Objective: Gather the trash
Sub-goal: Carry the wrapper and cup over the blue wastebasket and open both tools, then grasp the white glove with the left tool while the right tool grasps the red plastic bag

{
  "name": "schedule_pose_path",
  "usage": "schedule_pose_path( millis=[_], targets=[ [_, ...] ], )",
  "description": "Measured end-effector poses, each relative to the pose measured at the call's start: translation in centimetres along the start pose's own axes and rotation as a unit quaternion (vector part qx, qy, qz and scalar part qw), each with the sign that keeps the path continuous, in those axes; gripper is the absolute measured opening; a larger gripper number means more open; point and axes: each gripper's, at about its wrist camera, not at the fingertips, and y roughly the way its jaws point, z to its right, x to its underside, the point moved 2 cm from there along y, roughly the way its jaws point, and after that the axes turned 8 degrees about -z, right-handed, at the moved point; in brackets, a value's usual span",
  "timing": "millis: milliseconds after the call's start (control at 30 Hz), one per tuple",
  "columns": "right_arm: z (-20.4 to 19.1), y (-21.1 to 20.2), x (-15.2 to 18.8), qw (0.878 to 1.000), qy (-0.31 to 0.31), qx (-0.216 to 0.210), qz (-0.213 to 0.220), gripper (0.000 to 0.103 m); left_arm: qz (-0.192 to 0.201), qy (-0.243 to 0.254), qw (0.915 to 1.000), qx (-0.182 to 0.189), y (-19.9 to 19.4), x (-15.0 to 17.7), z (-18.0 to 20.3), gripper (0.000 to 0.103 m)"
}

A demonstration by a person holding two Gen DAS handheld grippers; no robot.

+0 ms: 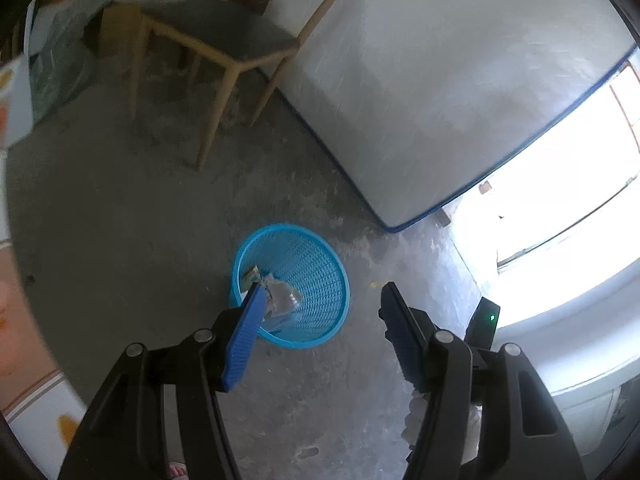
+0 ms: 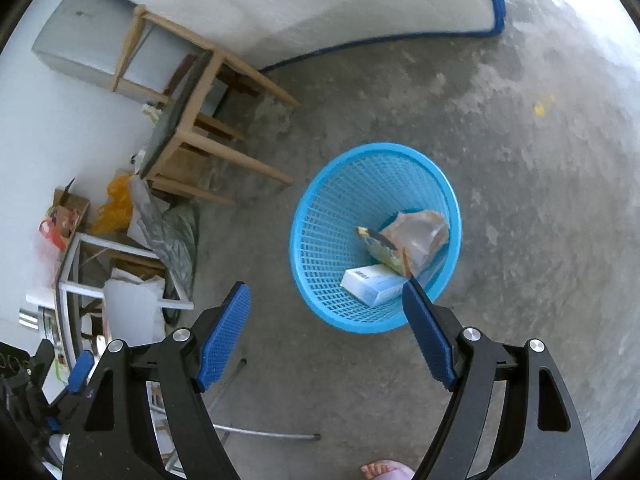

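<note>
Bare grey concrete floor [image 2: 520,200], mottled, lit from a bright doorway at far right. Right gripper [image 2: 326,292]: angled steeply down, jaws spread wide, nothing between the blue pads [image 2: 226,336]; it hangs just near of the blue mesh basket [image 2: 320,184]. Left gripper [image 1: 322,292]: tilted down likewise, jaws parted and empty, above the basket's near rim. Basket contents: white carton [image 2: 372,282], clear plastic bag [image 2: 420,236], printed wrapper [image 2: 382,250]. Beyond, far left: wooden chair [image 1: 216,44]. Far side: white mattress with blue piping [image 1: 440,80], standing on edge. Near edge: bare toes [image 2: 380,470].
</note>
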Motion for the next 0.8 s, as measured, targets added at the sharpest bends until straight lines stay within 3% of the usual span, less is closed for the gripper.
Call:
schedule_pose_path(
  millis=[300, 567, 667, 800],
  targets=[
    [-8.2, -4.8, 2.6, 0.993, -0.118, -0.018, 0.004, 0.075, 0.044, 0.045, 0.9979, 0.017, -10.2, 5.0, -0.1, 0.062],
    [-18.7, -6.1, 7.9, 0.967, -0.246, -0.056, -0.035, 0.075, 0.11, 0.012, 0.9933, -0.035, -22.5, 11.2, -7.3, 0.062],
    [-22.5, -5.8, 10.7, 0.952, -0.292, -0.075, -0.054, 0.075, 0.141, -0.015, 0.9875, -0.07, -27.5, 14.0, -11.3, 0.062],
    [-27.0, -4.4, 14.5, 0.933, -0.332, -0.102, -0.097, 0.075, 0.186, -0.056, 0.9726, -0.127, -35.0, 18.4, -17.0, 0.062]
  ],
)
